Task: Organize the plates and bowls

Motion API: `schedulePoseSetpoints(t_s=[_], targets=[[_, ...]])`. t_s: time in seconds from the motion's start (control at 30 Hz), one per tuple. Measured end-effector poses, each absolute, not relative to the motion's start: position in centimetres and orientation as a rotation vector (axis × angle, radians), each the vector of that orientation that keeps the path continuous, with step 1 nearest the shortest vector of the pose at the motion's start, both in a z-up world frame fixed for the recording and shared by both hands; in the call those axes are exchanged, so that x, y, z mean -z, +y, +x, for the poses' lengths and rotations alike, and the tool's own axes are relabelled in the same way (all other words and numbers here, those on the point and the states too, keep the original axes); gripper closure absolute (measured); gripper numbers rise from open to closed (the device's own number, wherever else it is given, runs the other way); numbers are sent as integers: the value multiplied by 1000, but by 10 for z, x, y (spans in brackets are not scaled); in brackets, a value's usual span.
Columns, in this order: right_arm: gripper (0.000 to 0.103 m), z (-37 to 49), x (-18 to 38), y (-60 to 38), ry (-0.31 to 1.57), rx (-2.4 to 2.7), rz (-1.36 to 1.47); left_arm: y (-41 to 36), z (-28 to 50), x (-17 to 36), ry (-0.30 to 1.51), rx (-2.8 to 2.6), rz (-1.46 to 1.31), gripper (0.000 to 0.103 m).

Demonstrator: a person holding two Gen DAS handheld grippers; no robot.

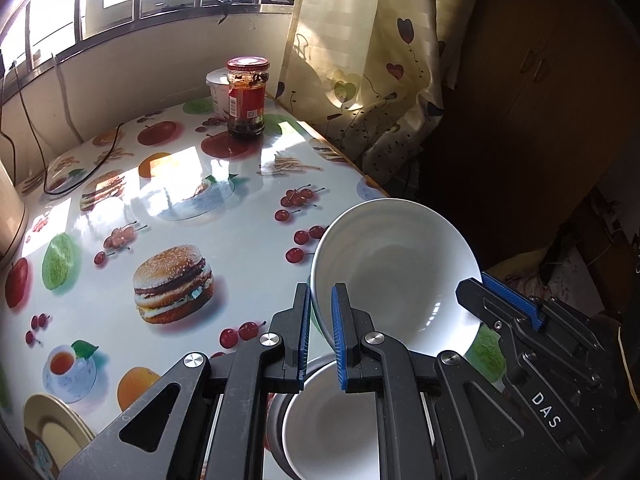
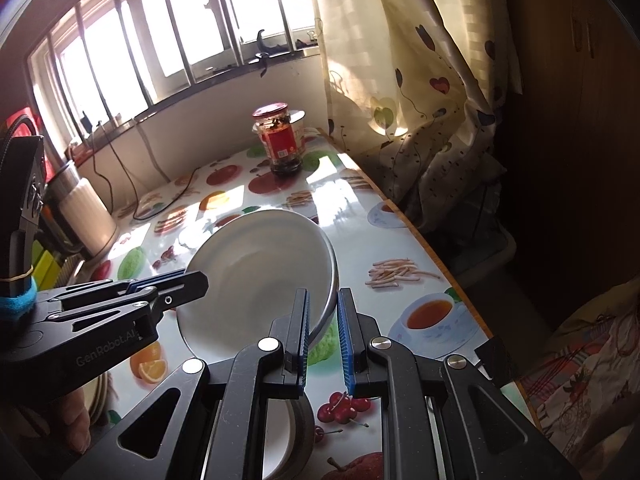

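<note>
A table (image 1: 240,216) covered in a glossy cloth printed with burgers, cherries, apples and teacups filled most of both views. At its far end stood a glass jar (image 1: 247,98) with a red lid and red label, dark contents inside. Just behind the jar sat a white tub (image 1: 218,90). A black cable (image 1: 80,168) trailed across the far left of the cloth. A cream curtain (image 1: 360,60) with heart shapes hung to the right. A barred window (image 2: 160,40) ran along the far wall. A pale canister (image 2: 86,216) stood at the far left.
</note>
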State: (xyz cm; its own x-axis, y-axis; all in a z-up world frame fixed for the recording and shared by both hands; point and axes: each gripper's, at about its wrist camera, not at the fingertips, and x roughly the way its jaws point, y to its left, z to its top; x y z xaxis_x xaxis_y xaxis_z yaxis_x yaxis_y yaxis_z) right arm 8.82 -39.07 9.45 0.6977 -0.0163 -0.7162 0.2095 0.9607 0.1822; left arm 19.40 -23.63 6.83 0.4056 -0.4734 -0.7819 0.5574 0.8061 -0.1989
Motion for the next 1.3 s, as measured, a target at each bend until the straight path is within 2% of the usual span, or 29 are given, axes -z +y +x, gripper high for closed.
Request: schedulePoseSetpoints(t_s=[0.73, 1.3], targets=[[89, 47, -109, -365, 757, 102, 239, -203, 157, -76, 930, 648, 67, 92], [89, 31, -94, -346, 794, 72, 241, -186, 140, -60, 965, 620, 71, 92]])
